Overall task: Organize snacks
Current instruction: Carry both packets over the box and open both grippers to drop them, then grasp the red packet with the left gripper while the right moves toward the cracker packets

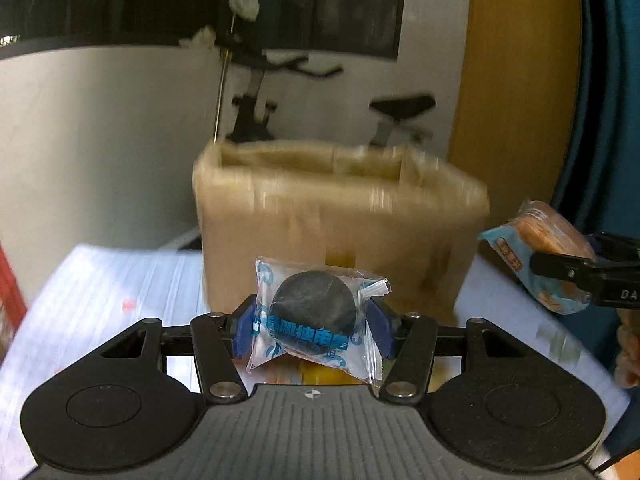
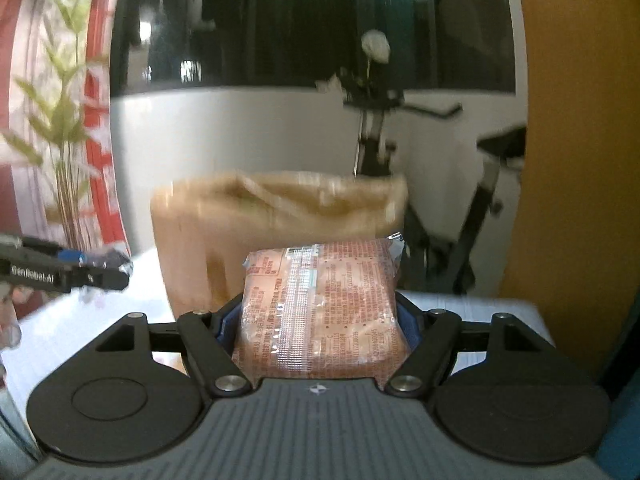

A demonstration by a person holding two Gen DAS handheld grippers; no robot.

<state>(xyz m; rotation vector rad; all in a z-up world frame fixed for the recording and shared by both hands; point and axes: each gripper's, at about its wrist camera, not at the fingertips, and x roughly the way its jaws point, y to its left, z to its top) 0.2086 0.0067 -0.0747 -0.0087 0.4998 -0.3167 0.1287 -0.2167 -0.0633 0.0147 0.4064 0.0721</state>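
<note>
Beige and blurred, a tall woven-looking storage basket [image 1: 340, 216] stands at the far edge of a table covered in a white, faintly lined cloth [image 1: 120, 280], and it fills the middle of both wrist views; behind it a black exercise bike [image 1: 400, 108] rests against a white wall, with an ochre panel [image 1: 516, 80] to the right. In the right wrist view the right gripper [image 2: 318, 316] is clamped on a flat rectangular snack packet in orange-pink printed film [image 2: 320, 304], its blue pads pressed against the packet's two long sides, the packet held above the cloth in front of the basket. The same packet shows its blue end at the right edge of the left wrist view, near the basket's right corner. The left gripper [image 1: 316, 320] grips a small clear wrapper with blue print holding a round black cake [image 1: 316, 308], the blue pads [image 1: 246, 328] squeezing the wrapper from both sides, raised over the cloth just before the basket's front wall
</note>
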